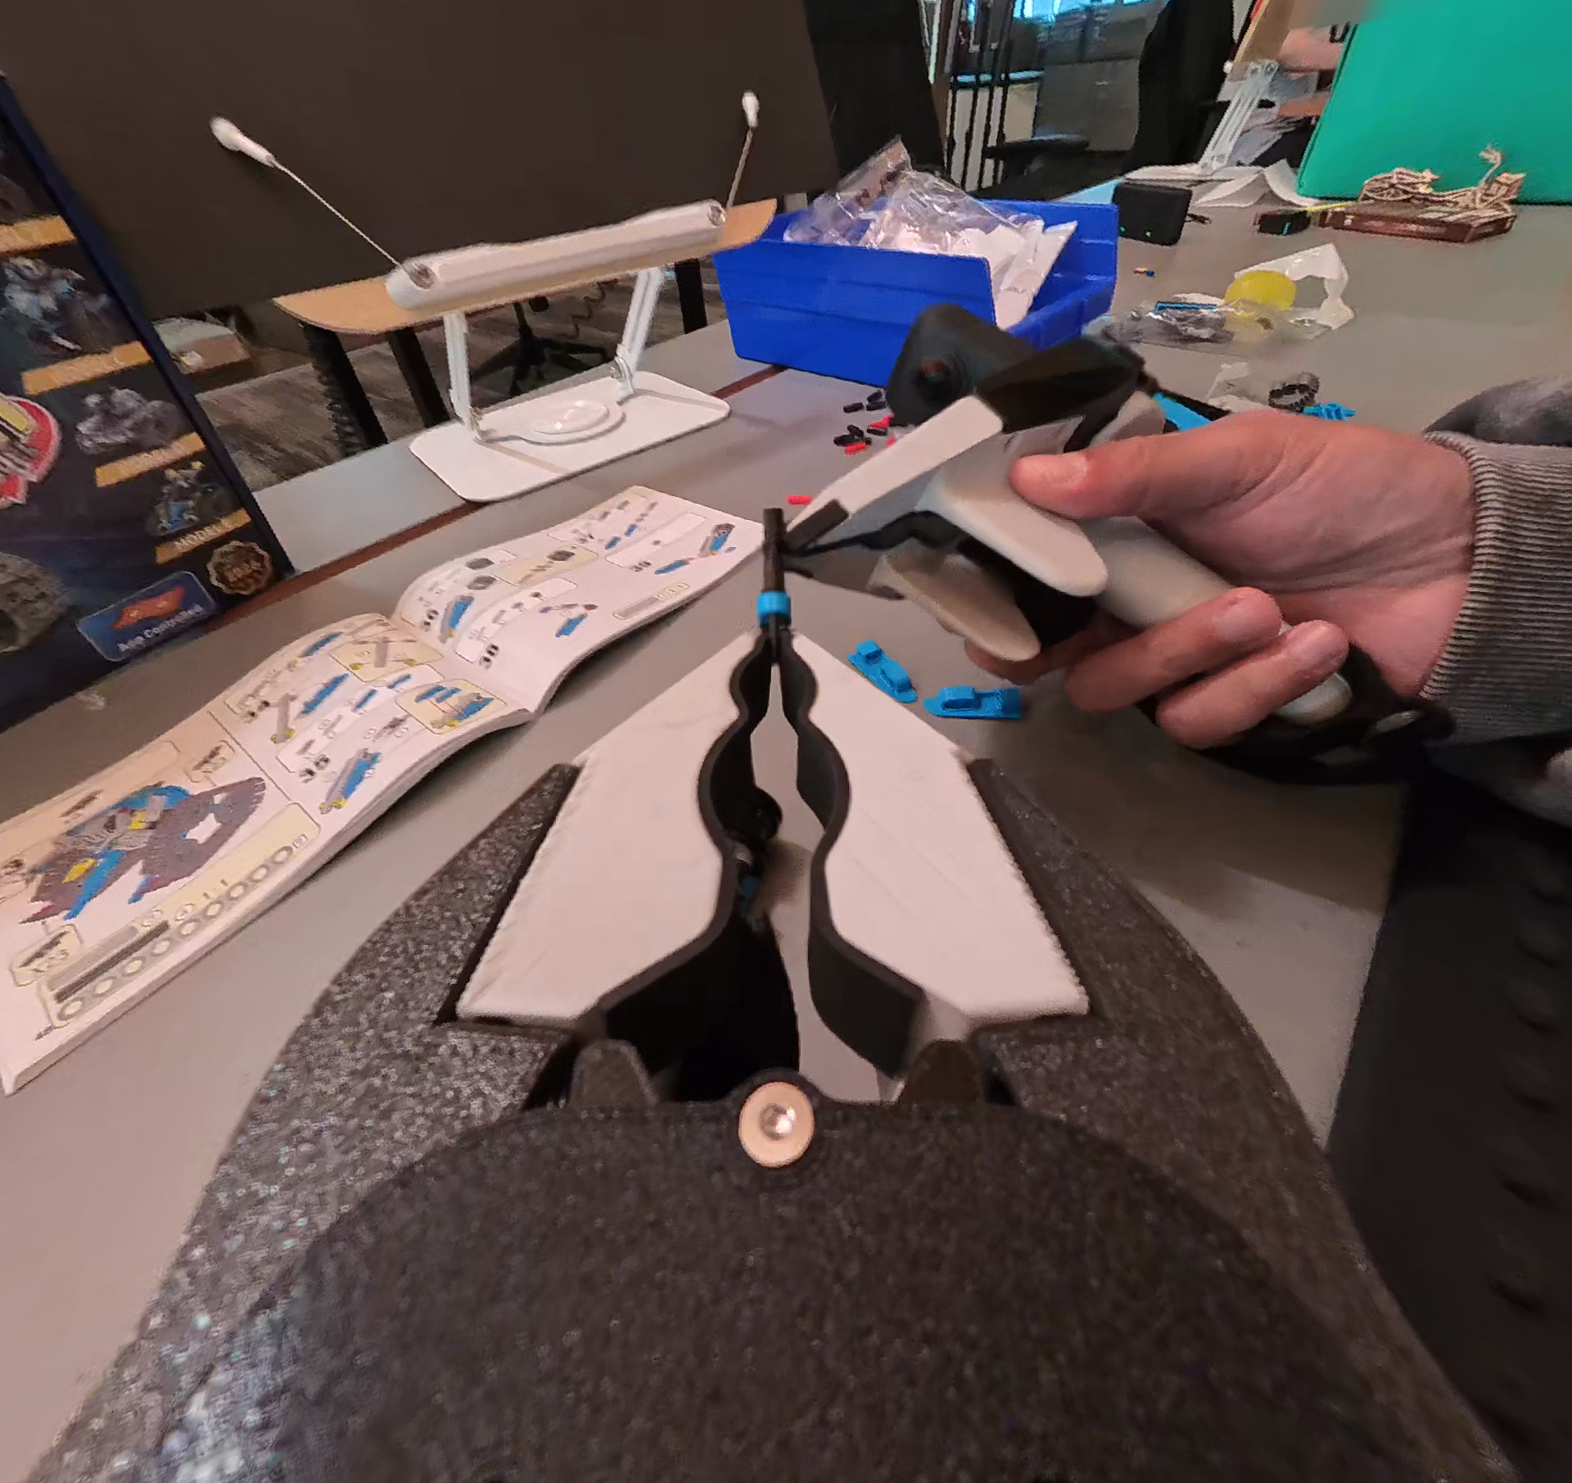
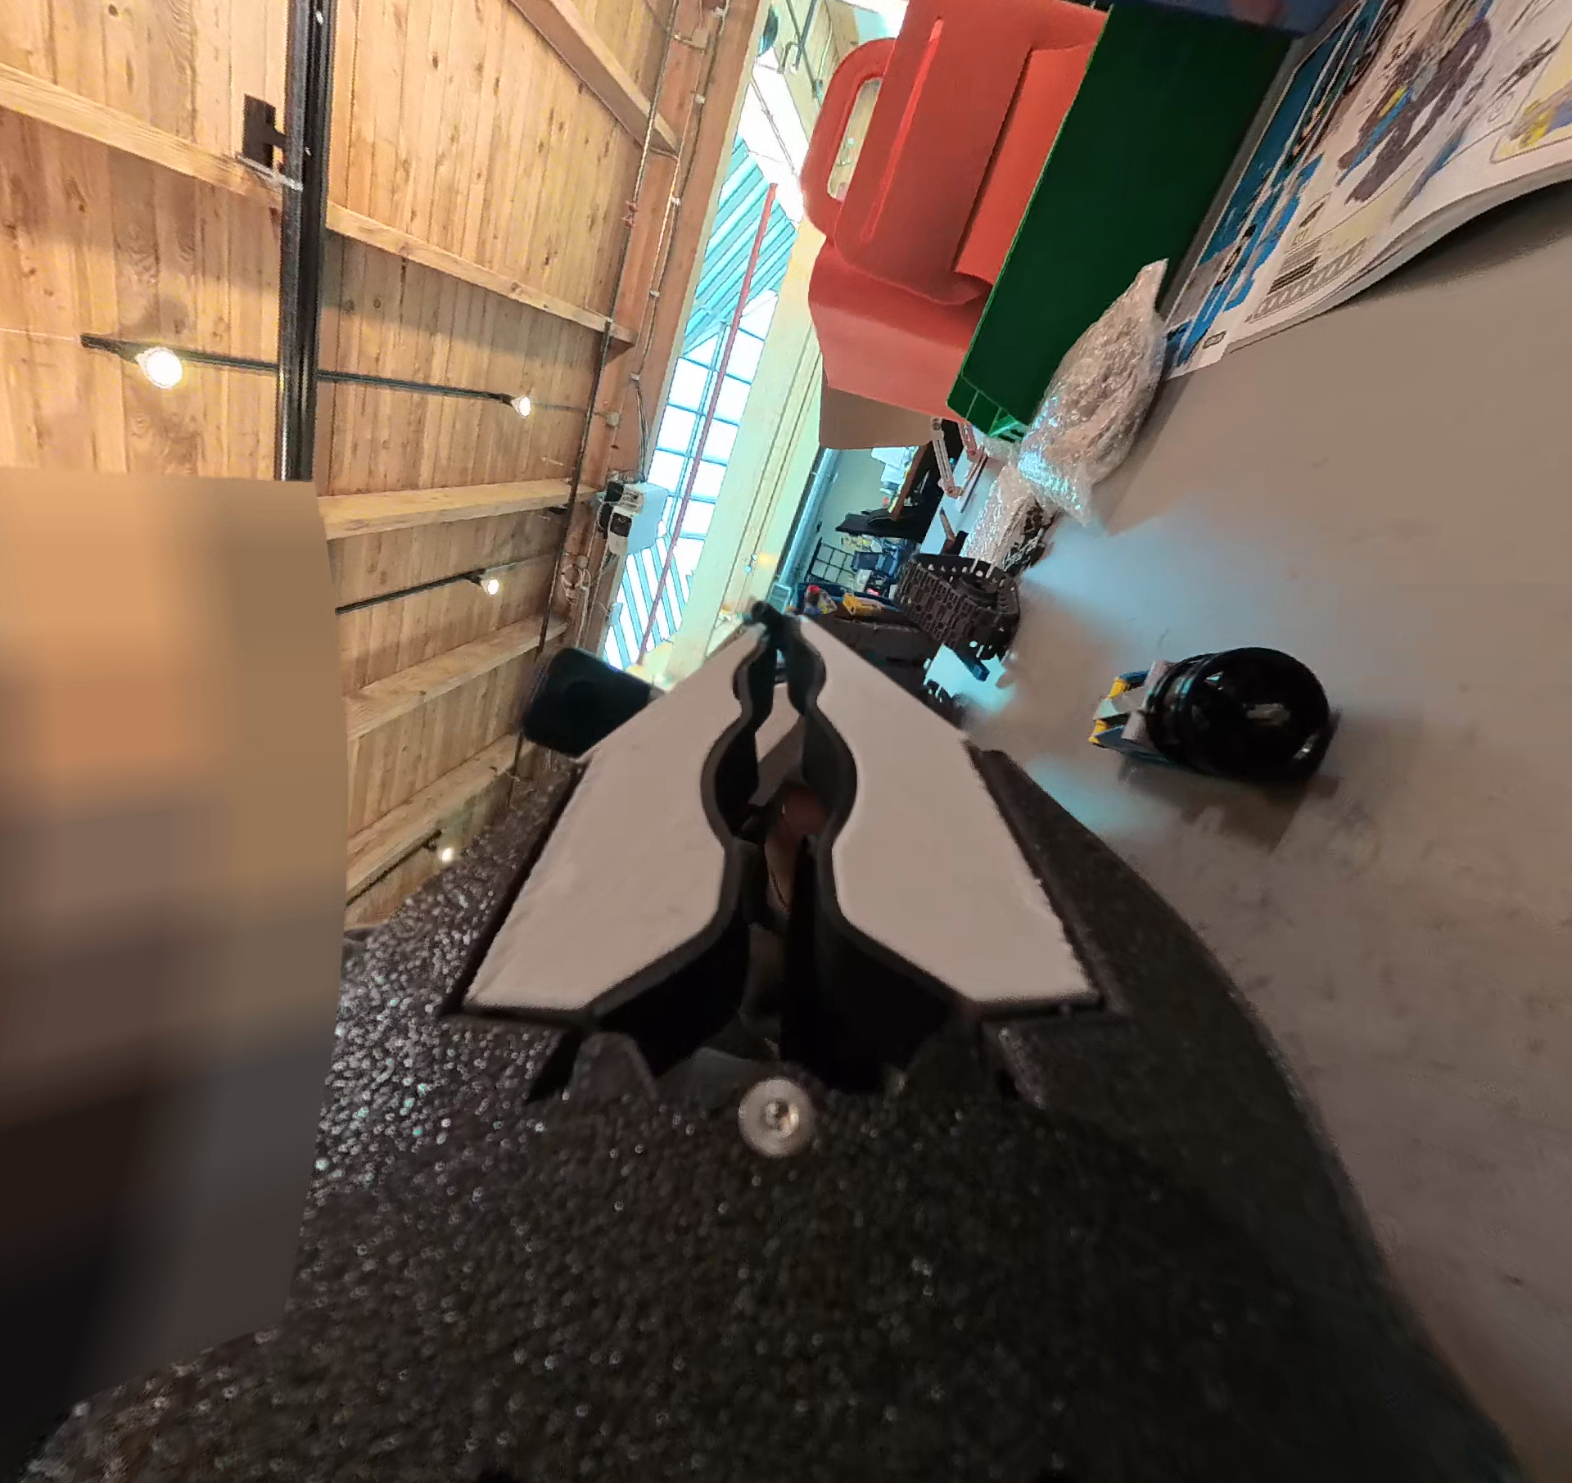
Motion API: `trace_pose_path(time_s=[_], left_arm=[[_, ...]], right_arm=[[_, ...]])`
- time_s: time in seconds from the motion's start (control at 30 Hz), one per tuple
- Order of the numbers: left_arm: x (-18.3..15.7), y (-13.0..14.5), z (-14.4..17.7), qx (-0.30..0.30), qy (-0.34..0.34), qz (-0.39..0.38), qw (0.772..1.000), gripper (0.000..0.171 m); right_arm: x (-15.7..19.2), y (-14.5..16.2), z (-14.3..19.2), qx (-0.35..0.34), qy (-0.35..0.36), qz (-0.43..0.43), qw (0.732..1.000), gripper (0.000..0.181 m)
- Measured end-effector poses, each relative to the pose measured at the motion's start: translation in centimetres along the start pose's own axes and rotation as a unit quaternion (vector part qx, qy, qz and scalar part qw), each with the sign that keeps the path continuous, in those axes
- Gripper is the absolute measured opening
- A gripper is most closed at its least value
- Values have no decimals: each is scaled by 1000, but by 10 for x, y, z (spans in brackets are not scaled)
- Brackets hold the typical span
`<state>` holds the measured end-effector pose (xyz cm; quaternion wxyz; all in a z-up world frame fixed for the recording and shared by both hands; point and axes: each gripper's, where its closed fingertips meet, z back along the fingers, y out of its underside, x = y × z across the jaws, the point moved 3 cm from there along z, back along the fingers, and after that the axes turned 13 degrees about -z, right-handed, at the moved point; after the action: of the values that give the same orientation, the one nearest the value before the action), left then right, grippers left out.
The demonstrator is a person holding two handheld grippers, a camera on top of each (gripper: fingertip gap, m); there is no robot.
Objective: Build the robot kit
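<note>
- A thin black axle (image 1: 772,566) is held upright above the grey table (image 1: 595,761); a small blue bush (image 1: 772,604) sits on it, just above the lower grip.
- The left gripper (image 1: 772,634) is closed tight on the axle's lower end, fingertips pinched together directly under the bush.
- The right gripper (image 1: 795,545) is brought in from the right, carried in a hand (image 1: 1259,574); its narrow tips are closed on the axle's upper part, above the bush.
- In the right wrist view the right gripper (image 2: 776,634) is seen rolled sideways, its fingers nearly together on a small dark piece at the tips; little of that piece can be made out.
- Two blue parts (image 1: 927,681) lie on the table just beside the right gripper; small red and black pins (image 1: 863,421) are scattered farther back.
- An open instruction booklet (image 1: 340,719) lies to the left of the axle.
- A white stand (image 1: 553,319) and a blue bin (image 1: 893,294) holding clear plastic bags are set at the far edge of the table.
- A printed box (image 1: 102,464) stands at the far left.
- In the right wrist view a black wheel (image 2: 1233,715) on a small assembly rests on the table, well apart from the gripper.
</note>
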<state>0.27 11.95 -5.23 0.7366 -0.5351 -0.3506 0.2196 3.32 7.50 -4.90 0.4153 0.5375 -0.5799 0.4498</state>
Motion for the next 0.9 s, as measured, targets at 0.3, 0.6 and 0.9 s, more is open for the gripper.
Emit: trace_pose_path(time_s=[0.3,0.6,0.9], left_arm=[[-4,-6,2,-7,3,-14,1000,0],[-3,6,-3,24,8,-2,1000,0],[-4,4,-3,17,15,-4,1000,0]], right_arm=[[12,4,-6,30,91,135,986,0],[0,4,6,44,103,116,987,0],[1,4,6,52,113,135,983,0]])
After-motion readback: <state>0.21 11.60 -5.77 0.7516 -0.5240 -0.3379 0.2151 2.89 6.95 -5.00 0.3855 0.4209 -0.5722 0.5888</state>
